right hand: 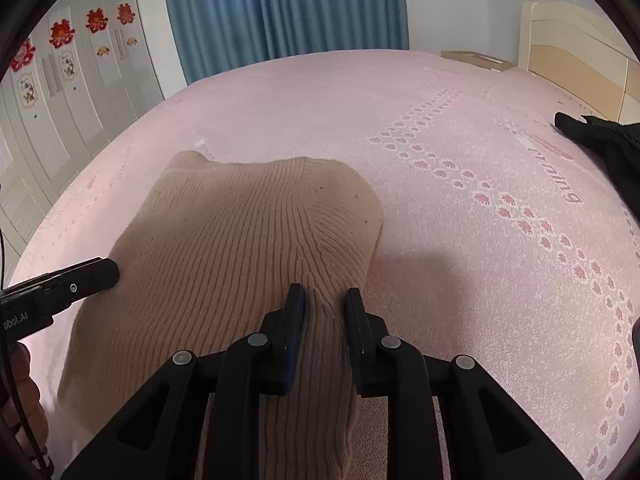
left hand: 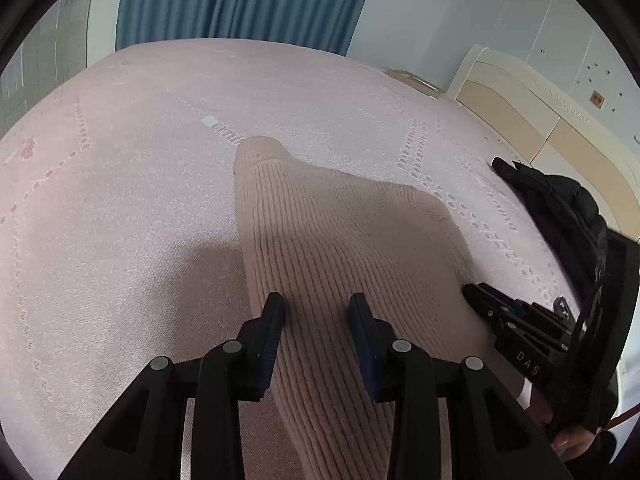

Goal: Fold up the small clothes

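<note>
Beige ribbed knit garment lies on a pink bedspread, on the near part of the bed, its far end tapering toward the middle. Left gripper: jaws stand apart over the knit, fabric running between them; pads do not appear to press on it. Right gripper: jaws narrowly spaced, a bunched fold of the knit pinched between the pads, ribs fanning out from the pinch point. In the left wrist view the right gripper's black body enters from the right at the garment's edge, white letters "DAS" on it; a hand shows at the lower right. In the right wrist view the left gripper's body comes in from the left, tip touching the knit's edge, with partial lettering "obot.AI". Bedspread carries woven pink paw-print rows and a word seen inverted, ending "...ming"; not fully legible. Black garment lies at the far right of the bed. Blue curtain behind. Wardrobe doors at left bear red paper double-happiness characters. Cream headboard shows embossed script, unreadable
</note>
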